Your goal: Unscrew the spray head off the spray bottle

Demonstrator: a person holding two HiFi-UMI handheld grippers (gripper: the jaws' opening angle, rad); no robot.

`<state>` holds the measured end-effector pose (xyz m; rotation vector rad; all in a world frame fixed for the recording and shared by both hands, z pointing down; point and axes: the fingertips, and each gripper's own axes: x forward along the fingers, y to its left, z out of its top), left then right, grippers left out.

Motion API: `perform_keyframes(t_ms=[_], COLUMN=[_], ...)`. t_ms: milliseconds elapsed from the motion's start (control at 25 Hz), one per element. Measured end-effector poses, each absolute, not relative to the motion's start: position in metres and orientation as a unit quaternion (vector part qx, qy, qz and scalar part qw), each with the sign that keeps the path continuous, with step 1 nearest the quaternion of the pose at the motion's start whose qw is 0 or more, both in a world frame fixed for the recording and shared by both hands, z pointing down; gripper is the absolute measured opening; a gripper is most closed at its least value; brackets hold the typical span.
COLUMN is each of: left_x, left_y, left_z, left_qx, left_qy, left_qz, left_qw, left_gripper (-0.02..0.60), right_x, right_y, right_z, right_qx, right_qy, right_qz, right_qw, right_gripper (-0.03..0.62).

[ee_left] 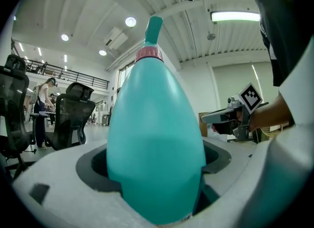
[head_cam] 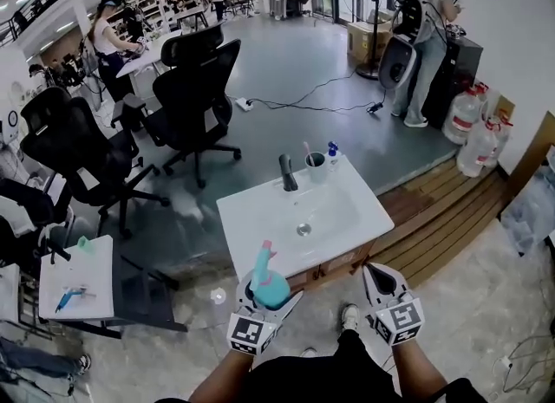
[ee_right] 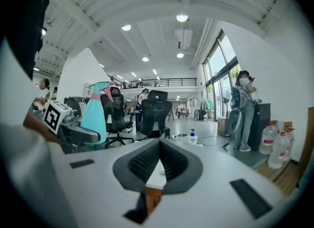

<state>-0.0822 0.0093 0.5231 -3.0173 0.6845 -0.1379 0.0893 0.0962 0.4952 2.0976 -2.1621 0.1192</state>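
Note:
A teal spray bottle with a pink collar and spray head stands upright between the jaws of my left gripper, which is shut on its body. In the left gripper view the bottle fills the middle, with the pink collar and the teal neck above it. My right gripper is a short way to the right of the bottle, shut and empty; its ribbed pads meet with nothing between them. From the right gripper view the bottle stands at the left.
A white washbasin on a wooden cabinet is just ahead, with a black faucet, a cup and a small bottle at its back edge. Black office chairs stand behind it. A small white table is at left, water jugs at right.

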Motion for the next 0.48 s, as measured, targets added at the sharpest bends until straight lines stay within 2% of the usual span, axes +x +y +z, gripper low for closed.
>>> perform_keyframes(t_ms=[480], left_x=[-0.037], left_y=[-0.056], left_z=[0.535], left_qx=[-0.953], left_qy=[0.291], left_qz=[-0.080], left_qw=[0.017], left_gripper=[0.460], right_x=[0.142], right_y=[-0.001], right_z=[0.504], right_qx=[0.621], right_qy=[-0.779], right_qz=[0.044], right_qw=[0.073], right_gripper=[0.006])
